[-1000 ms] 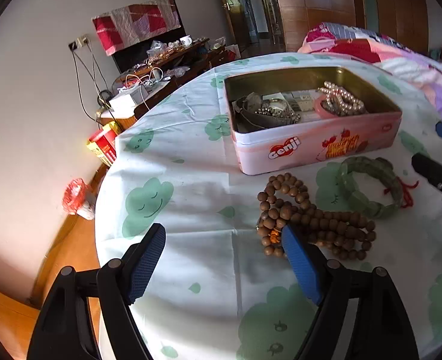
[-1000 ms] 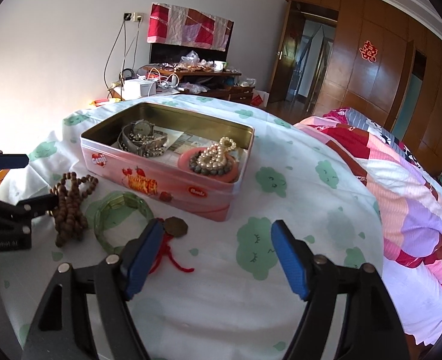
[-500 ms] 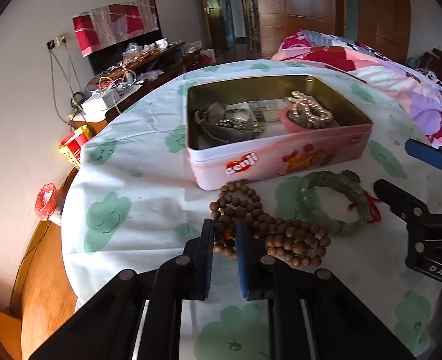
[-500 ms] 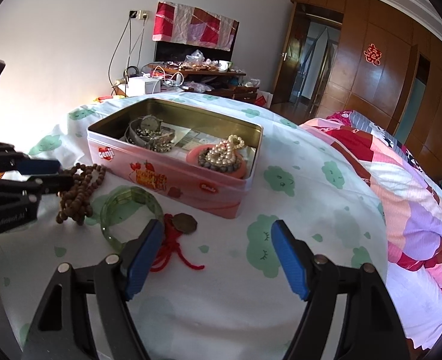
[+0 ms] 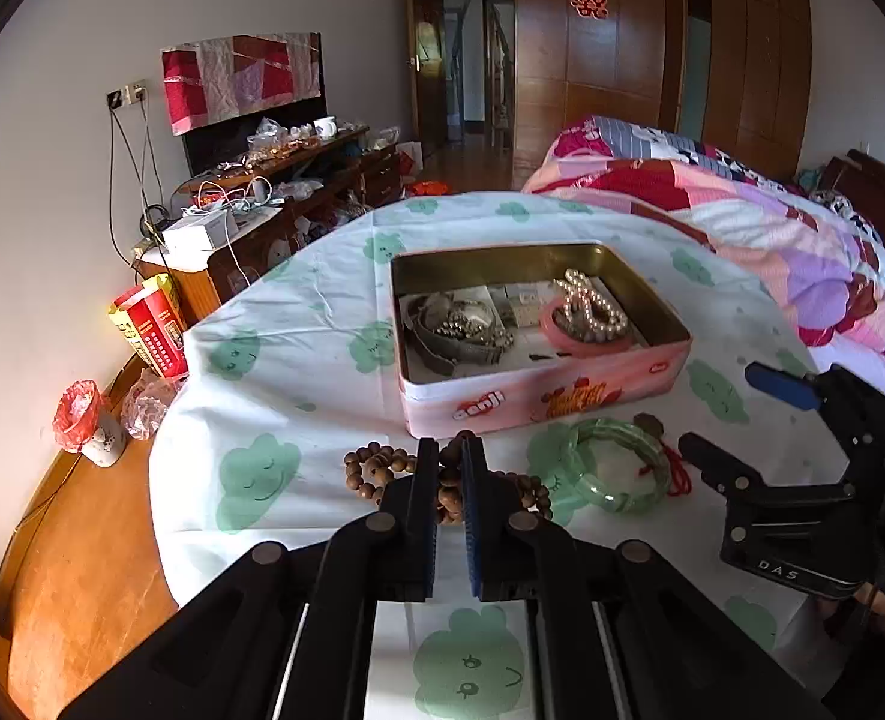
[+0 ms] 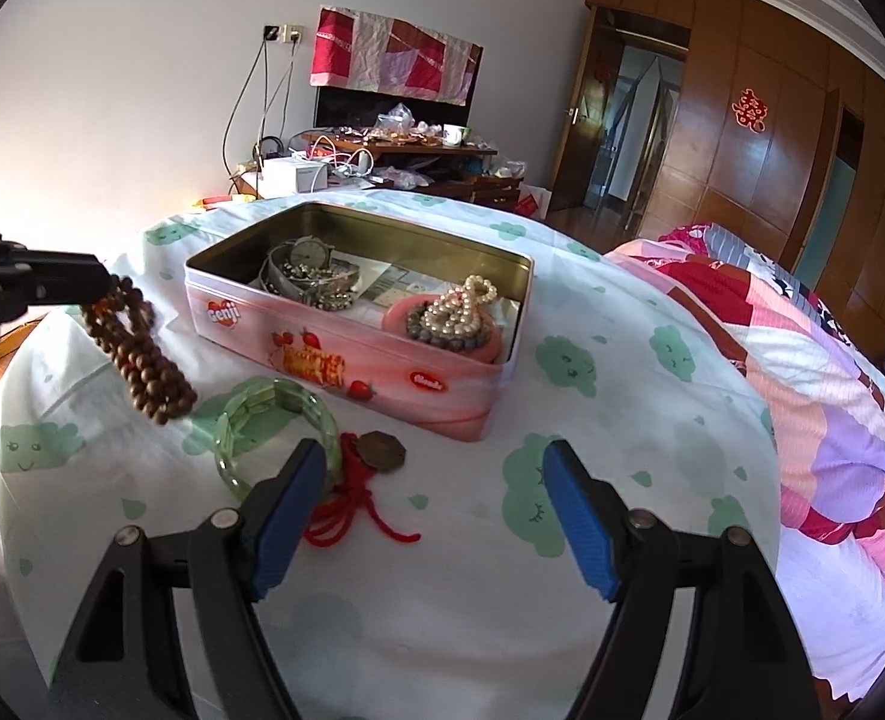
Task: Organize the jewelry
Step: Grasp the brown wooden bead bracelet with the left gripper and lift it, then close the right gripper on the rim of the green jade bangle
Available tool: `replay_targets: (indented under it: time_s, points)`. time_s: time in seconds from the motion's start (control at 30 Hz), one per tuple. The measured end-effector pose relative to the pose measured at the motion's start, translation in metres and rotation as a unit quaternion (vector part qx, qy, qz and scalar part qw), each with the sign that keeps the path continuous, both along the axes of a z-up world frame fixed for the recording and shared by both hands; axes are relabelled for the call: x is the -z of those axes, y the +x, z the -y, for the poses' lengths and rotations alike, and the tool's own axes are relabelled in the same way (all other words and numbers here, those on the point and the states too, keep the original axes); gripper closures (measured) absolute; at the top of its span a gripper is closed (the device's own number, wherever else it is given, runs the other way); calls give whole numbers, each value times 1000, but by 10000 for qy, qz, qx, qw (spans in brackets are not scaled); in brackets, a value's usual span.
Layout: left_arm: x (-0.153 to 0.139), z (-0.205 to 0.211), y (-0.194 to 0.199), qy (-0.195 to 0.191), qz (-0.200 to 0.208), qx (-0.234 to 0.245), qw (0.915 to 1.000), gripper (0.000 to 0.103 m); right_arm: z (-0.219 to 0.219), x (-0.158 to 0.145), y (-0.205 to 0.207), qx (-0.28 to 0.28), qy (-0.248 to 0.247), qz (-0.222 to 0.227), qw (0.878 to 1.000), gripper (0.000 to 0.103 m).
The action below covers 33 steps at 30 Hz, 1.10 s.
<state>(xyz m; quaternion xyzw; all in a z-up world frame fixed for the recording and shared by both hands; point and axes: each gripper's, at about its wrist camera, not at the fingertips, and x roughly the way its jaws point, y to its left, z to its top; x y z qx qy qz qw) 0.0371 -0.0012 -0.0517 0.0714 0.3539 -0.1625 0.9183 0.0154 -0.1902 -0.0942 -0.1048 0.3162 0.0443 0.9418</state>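
Pink rectangular metal tin [image 6: 346, 360] stands open at frame centre on the cloud-print tablecloth [image 6: 592, 546], already holding jewellery. Brown wooden bead string [image 6: 136, 354], left of frame, hangs limp and multi-looped, probably light and prone to swinging; its bunched loops offer the best hold. Left gripper [image 5: 449, 462] is clamped on it, raised above the cloth. Right gripper [image 6: 436, 522] stands spread, low over the cloth.

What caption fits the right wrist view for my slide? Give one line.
Left gripper lifts the wooden bead string beside the pink tin; open right gripper waits above the tablecloth.
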Motion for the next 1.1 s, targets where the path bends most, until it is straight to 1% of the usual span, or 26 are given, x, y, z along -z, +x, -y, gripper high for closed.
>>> replay_targets:
  time_s: [0.13,0.23,0.27,0.37,0.43,0.47,0.5,0.57,0.6,0.73,0.8,0.87,0.93,1.03,1.07,1.1]
  points:
    - [-19,-7,-5,-124,223,-33,9997,97,-1,-1,0,-24,53,-11,10000,26]
    - [-31,-14,-4,-106,389,-144,9991,97,-4,-3,1,-130,149,-64,9998,26]
    - [-32,-17,-3,-56,441,-215,9988,97,-5,-4,1,-154,167,-49,9997,26]
    - [-28,-24,3,16,433,-390,9983,97,-9,-7,3,-274,196,-52,9994,26]
    - [-22,-27,6,170,475,-540,9973,97,-12,-7,7,-301,194,-90,9993,26]
    - [-18,-30,8,204,475,-593,9969,97,-13,-7,8,-309,182,-114,9993,30]
    - [-14,-32,11,233,463,-643,9966,97,-14,-6,11,-331,173,-148,9992,37]
    - [-6,-37,16,245,364,-730,9964,97,-19,-5,15,-404,157,-253,9987,46]
    - [0,-41,20,191,278,-765,9965,97,-20,-4,16,-434,158,-297,9985,49]
    - [16,-46,26,175,134,-851,9961,96,-28,3,24,-545,38,-517,9972,55]
    - [22,-48,28,144,54,-863,9962,96,-30,7,27,-575,-37,-649,9962,67]
    - [27,-48,29,109,-14,-842,9964,96,-31,9,30,-633,-18,-768,9950,68]
    - [30,-47,29,90,-76,-810,9966,96,-31,13,34,-642,5,-977,9931,70]
    - [34,-45,28,91,-103,-779,9969,96,-31,15,37,-785,45,-1139,9904,80]
    - [34,-45,28,86,-102,-778,9969,96,-33,17,36,-804,32,-1160,9900,90]
    - [33,-45,27,78,-93,-777,9969,96,-33,17,36,-799,28,-1160,9900,92]
